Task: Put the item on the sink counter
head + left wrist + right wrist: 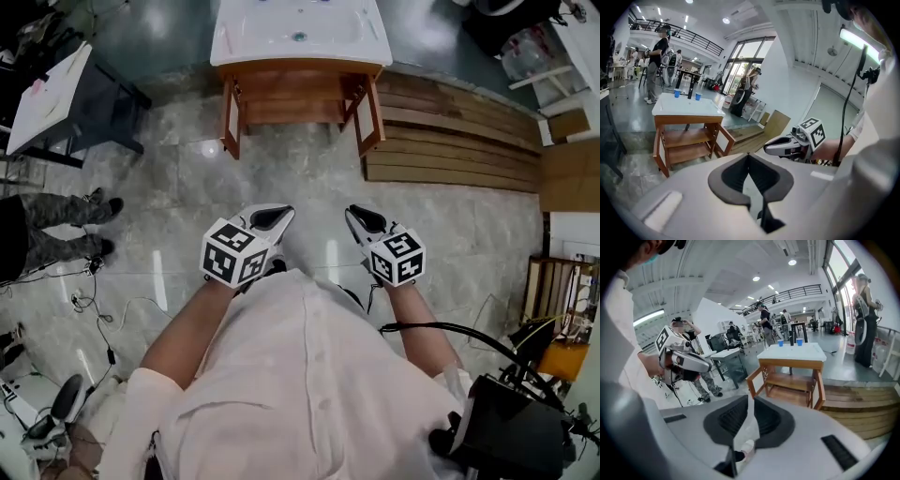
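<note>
The sink counter (298,58) stands ahead at the top of the head view: a white top with a basin on a wooden cabinet whose two doors hang open. It also shows in the left gripper view (686,108) and the right gripper view (792,354), with two blue cups (781,343) and a dark bottle (791,339) on it. My left gripper (272,217) and right gripper (364,220) are held side by side at chest height, well short of the counter. Both have their jaws together with nothing between them. No loose item shows in either gripper.
Stacked wooden planks (450,141) lie on the floor right of the cabinet. A grey table (47,98) and a standing person's legs (56,230) are at the left. Cables (94,300) trail over the tiled floor. A wooden crate (562,291) sits at the right edge.
</note>
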Tool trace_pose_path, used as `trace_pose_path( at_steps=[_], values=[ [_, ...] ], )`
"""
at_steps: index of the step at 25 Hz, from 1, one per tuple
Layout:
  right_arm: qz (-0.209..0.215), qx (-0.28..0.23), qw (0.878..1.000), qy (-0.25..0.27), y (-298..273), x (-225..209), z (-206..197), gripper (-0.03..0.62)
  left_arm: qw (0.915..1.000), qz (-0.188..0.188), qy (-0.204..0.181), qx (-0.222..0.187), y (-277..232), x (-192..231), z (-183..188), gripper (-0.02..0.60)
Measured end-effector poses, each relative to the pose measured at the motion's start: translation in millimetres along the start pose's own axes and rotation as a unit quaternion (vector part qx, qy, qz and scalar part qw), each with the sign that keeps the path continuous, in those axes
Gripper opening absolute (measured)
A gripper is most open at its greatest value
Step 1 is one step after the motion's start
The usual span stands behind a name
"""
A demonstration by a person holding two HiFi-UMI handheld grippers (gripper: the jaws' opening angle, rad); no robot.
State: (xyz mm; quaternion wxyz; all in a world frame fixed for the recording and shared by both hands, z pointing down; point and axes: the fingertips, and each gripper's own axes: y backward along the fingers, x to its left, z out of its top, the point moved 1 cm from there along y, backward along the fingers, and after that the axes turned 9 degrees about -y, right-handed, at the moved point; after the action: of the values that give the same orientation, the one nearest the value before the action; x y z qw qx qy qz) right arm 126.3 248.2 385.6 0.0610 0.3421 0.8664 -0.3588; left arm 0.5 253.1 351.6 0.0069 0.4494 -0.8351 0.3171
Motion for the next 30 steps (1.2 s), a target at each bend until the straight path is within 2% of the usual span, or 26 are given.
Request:
trace_pose_path(
  at_steps=[5, 8, 13, 18, 25, 30],
  values=[
    [-0.02, -0.015, 1.0, 0.004, -48.0, -4.9, 50.6, 0.011, 0.9999, -0.011, -0.008, -0.005, 4.2, 55.7, 18.9, 0.006],
    [-0.026, -0.013, 0.999, 0.019, -66.7, -9.1, 76.1, 0.051, 0.9999, -0.007, 0.002, -0.015, 4.5, 82.0, 29.6, 0.006],
    [-0.037, -0.015, 0.999, 0.014, -95.5, -51.4, 115.1, 0.055, 0.9998, -0.001, 0.012, -0.014, -4.9, 116.2, 45.8, 0.006],
    [-0.05, -0.035, 0.998, -0.001, -130.6, -124.8, 171.4, 0.055, 0.9993, 0.021, 0.029, -0.006, -20.7, 161.8, 66.4, 0.005],
    [-0.083, -0.038, 0.996, 0.004, -180.9, -271.2, 258.2, 0.055, 0.9968, 0.051, 0.061, 0.005, -75.5, 220.2, 116.0, 0.005],
    [-0.112, -0.034, 0.993, 0.009, -218.7, -360.7, 302.7, 0.055, 0.9943, 0.069, 0.08, 0.014, -114.6, 248.0, 147.0, 0.005]
  ],
)
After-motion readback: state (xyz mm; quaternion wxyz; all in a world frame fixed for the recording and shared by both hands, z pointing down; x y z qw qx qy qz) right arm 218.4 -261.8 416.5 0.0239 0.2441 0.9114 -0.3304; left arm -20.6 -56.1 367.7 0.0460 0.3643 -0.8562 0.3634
